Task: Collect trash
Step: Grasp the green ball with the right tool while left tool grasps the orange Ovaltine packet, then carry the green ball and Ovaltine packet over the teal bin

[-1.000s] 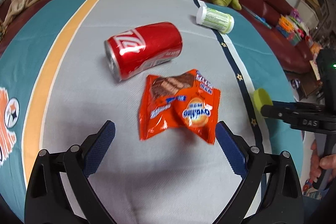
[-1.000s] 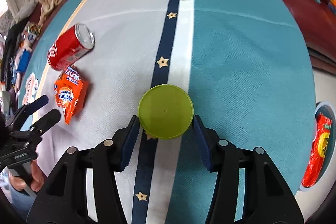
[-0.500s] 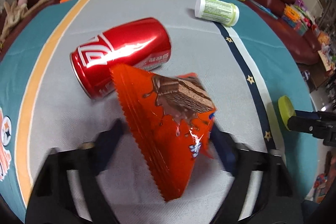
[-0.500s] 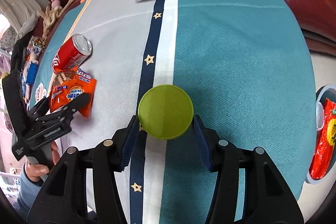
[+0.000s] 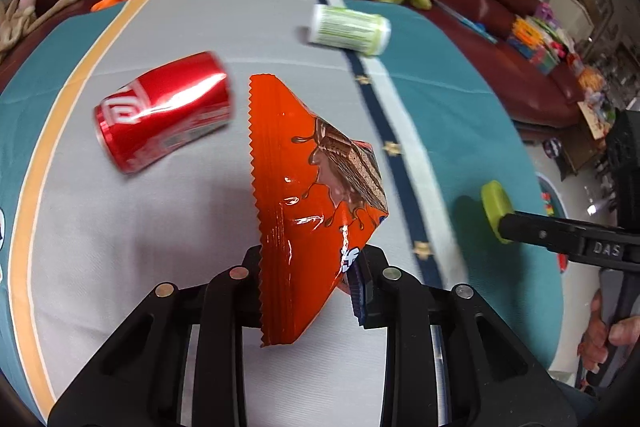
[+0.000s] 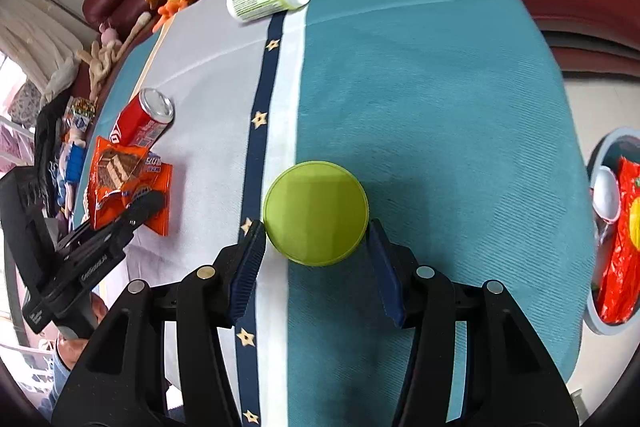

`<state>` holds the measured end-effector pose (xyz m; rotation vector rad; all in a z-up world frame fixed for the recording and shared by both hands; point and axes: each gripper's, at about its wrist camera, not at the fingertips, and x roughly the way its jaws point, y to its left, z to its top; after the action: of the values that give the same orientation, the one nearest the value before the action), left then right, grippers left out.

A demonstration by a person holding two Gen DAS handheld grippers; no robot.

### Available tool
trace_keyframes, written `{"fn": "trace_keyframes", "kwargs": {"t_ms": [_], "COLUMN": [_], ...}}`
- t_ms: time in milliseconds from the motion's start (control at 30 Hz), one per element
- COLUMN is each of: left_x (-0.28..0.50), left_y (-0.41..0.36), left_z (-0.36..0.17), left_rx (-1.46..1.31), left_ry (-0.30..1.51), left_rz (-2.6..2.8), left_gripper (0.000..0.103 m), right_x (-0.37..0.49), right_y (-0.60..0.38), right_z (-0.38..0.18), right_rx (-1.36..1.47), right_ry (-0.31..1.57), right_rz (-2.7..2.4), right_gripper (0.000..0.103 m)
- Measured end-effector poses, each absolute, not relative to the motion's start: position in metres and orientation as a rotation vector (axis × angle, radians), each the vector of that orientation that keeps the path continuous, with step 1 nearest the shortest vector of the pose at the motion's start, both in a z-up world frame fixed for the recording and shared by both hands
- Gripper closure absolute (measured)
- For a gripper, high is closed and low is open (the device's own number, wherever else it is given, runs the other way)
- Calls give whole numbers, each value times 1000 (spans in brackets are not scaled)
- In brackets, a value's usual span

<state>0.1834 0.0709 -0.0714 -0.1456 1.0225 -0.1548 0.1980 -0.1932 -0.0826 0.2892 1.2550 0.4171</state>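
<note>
Partway through: left claw point(image 5: 310, 281), jaws just closing, pinches orange wafer wrapper point(image 5: 316, 187) above counter point(image 5: 160, 247); right claw point(image 6: 316, 247) grips green lid point(image 6: 316, 213). Left lying: red can point(image 5: 164, 121), far white bottle point(image 5: 350, 30). Bin point(image 6: 596, 315) far right.

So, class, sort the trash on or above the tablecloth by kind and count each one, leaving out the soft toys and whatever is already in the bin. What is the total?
Drink cans: 1, the red can
Snack wrappers: 1, the orange wrapper in the left gripper
Bottles: 1, the white and green bottle
Round lids: 1, the green lid in the right gripper
Total: 4
</note>
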Motion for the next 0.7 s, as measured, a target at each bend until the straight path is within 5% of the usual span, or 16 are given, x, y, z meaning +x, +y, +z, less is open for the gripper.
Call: {"fn": "trace_keyframes", "kwargs": {"t_ms": [700], "left_x": [190], "left_y": [-133], "left_z": [-38], "left_rx": [73], "left_ry": [1019], "left_rz": [-467], "left_gripper": [74], "right_x": [158], "right_y": [-400], "right_z": [-51], "right_rx": [528], "right_ry": [1072], "right_rz": [167], "right_gripper": [53]}}
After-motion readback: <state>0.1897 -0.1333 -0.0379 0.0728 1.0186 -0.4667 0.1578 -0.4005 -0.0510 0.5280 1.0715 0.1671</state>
